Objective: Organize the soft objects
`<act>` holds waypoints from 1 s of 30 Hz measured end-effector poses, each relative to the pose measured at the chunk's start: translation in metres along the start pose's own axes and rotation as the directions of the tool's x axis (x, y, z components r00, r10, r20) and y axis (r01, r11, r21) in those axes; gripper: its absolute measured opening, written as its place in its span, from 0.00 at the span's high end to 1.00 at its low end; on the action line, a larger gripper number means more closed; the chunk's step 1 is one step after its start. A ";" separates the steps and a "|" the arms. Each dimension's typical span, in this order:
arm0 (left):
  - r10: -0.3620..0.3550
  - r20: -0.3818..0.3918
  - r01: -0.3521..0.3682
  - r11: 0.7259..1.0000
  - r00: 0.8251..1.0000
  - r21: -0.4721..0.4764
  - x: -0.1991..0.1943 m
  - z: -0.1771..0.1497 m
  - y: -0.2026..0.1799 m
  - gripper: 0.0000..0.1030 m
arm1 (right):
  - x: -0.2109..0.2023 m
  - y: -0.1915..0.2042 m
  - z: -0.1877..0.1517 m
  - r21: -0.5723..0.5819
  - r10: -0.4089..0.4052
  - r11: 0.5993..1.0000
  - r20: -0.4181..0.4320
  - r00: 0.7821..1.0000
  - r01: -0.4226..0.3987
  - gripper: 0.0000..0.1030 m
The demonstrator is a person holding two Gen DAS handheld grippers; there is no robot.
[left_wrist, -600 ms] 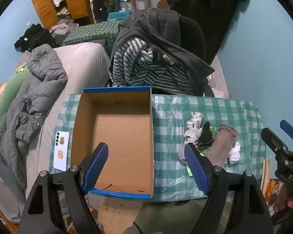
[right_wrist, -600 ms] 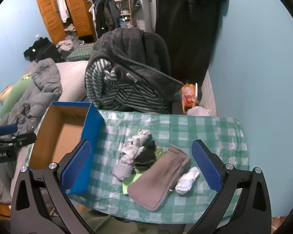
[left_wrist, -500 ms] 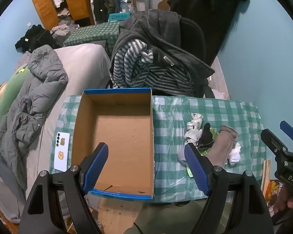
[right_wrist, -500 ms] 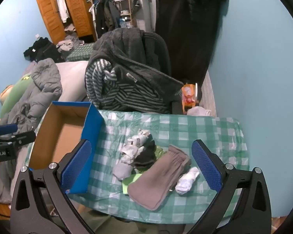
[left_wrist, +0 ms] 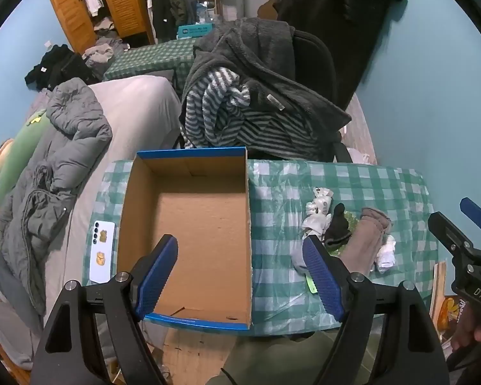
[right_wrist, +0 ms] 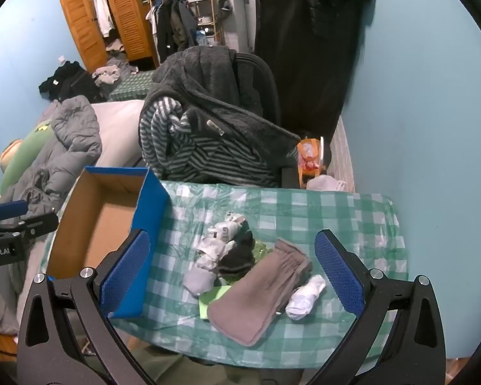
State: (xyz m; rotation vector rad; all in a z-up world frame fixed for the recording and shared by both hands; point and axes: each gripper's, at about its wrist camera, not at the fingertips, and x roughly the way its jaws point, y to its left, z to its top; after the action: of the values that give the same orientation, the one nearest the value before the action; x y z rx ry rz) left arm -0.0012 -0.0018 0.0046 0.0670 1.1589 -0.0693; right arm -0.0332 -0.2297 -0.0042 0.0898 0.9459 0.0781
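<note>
An empty cardboard box (left_wrist: 195, 224) with blue outer sides stands on the left of a green-checked table (left_wrist: 352, 183); it also shows in the right wrist view (right_wrist: 102, 221). A pile of socks lies to its right: a long brown sock (right_wrist: 259, 288), a black sock (right_wrist: 237, 256), white socks (right_wrist: 221, 234), a rolled white sock (right_wrist: 304, 295), a grey one (right_wrist: 198, 279). My left gripper (left_wrist: 240, 276) is open and empty above the box's near end. My right gripper (right_wrist: 234, 276) is open and empty above the pile.
A phone (left_wrist: 102, 250) lies on the table left of the box. A chair draped with a dark fleece and striped top (left_wrist: 256, 102) stands behind the table. A bed with a grey jacket (left_wrist: 57, 166) is on the left, a blue wall on the right.
</note>
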 end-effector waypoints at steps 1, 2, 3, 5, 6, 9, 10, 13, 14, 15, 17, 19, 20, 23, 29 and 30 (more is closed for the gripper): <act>0.000 0.000 0.000 1.000 1.000 -0.001 0.000 0.000 0.000 0.21 | 0.000 0.000 0.000 0.000 0.000 1.000 0.000 1.000 0.000 0.01; -0.001 0.002 0.001 1.000 1.000 -0.001 0.000 -0.001 0.000 0.21 | 0.000 0.000 0.000 0.000 0.000 1.000 0.000 1.000 0.000 0.01; 0.000 0.002 0.000 1.000 1.000 -0.001 0.000 -0.001 0.000 0.21 | 0.000 0.000 0.000 -0.001 0.000 1.000 0.000 1.000 0.000 0.01; 0.001 -0.001 -0.001 1.000 1.000 0.000 0.001 -0.002 -0.001 0.21 | 0.000 0.000 0.000 -0.001 0.000 1.000 0.001 1.000 0.000 0.01; 0.000 0.000 0.000 1.000 1.000 0.000 0.001 -0.002 -0.001 0.21 | 0.000 0.000 0.000 -0.001 0.001 1.000 0.000 1.000 -0.001 0.01; -0.001 0.000 0.001 1.000 1.000 0.005 0.001 -0.003 -0.002 0.21 | 0.000 0.000 0.000 0.001 0.001 1.000 -0.002 1.000 -0.001 0.01; -0.002 0.000 0.002 1.000 1.000 0.005 0.001 -0.003 -0.002 0.21 | 0.000 0.000 0.000 0.000 0.000 1.000 0.000 1.000 0.000 0.01; -0.001 -0.002 0.001 1.000 1.000 0.006 0.001 -0.004 -0.002 0.21 | 0.000 0.000 0.001 -0.001 0.001 1.000 -0.001 1.000 -0.001 0.01; -0.002 0.000 0.002 1.000 1.000 0.005 0.001 -0.005 -0.002 0.21 | 0.000 0.000 0.001 -0.001 0.001 1.000 0.000 1.000 -0.001 0.01; -0.001 0.000 0.001 1.000 1.000 0.004 0.002 -0.005 -0.002 0.21 | 0.000 0.000 0.001 -0.001 0.001 1.000 -0.001 1.000 -0.001 0.01; 0.001 0.000 -0.001 1.000 1.000 0.004 0.002 -0.004 -0.003 0.21 | 0.000 0.000 0.001 -0.002 0.000 1.000 0.000 1.000 0.000 0.01; 0.001 -0.002 -0.001 1.000 1.000 0.003 0.002 -0.004 -0.003 0.21 | 0.000 0.000 0.001 0.000 0.000 1.000 -0.002 1.000 0.000 0.01; 0.000 -0.004 0.000 1.000 1.000 0.003 0.002 -0.004 -0.003 0.21 | 0.000 0.000 0.001 0.000 0.000 1.000 -0.003 1.000 0.000 0.01; -0.002 -0.006 0.002 1.000 1.000 0.005 0.003 -0.007 -0.005 0.21 | 0.000 0.000 0.001 -0.002 0.000 1.000 -0.001 1.000 0.000 0.01; -0.003 -0.011 0.003 1.000 1.000 0.008 0.005 -0.009 -0.006 0.21 | -0.001 0.000 0.001 -0.001 0.000 1.000 -0.002 1.000 0.000 0.01; -0.003 -0.012 0.004 1.000 1.000 0.009 0.005 -0.010 -0.006 0.21 | -0.001 0.000 0.001 -0.001 0.000 1.000 -0.003 1.000 0.000 0.01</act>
State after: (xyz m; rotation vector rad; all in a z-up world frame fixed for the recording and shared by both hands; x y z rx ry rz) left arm -0.0085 -0.0075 -0.0039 0.0736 1.1708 -0.0775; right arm -0.0326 -0.2299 -0.0029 0.0885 0.9488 0.0786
